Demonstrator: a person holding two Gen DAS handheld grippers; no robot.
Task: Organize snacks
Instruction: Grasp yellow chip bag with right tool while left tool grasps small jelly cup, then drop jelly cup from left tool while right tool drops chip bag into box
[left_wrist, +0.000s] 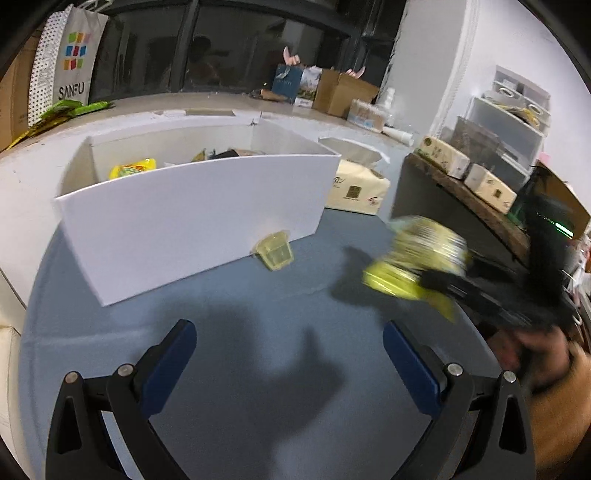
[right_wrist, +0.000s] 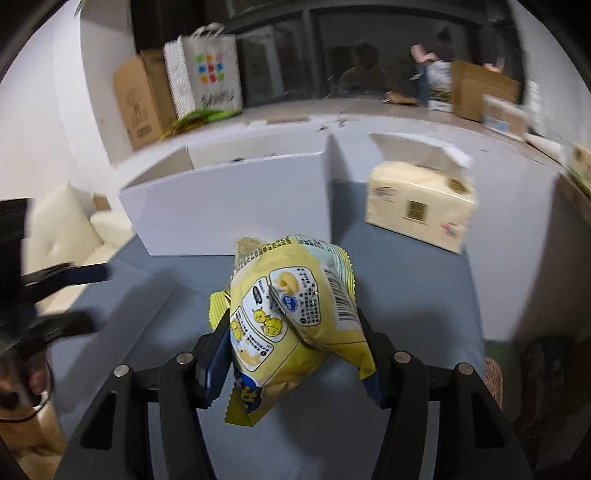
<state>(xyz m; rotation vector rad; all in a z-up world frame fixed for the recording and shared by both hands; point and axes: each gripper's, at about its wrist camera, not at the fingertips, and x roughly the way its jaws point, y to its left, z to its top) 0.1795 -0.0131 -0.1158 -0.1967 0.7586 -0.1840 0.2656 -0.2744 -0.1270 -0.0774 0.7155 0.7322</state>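
Yellow printed snack bag (right_wrist: 295, 314), white box (left_wrist: 192, 214), grey-blue table (left_wrist: 258, 350), seemingly translucent yellow jelly cup (left_wrist: 275, 253)

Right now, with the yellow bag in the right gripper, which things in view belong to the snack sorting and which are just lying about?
Part of the job:
- yellow snack bag, clamped in the right gripper
- white box, snacks already inside
- small yellow jelly cup on the table, against the box front
- left gripper, open and empty

Lying about:
- tissue pack
- SANFU paper bag
- cardboard box
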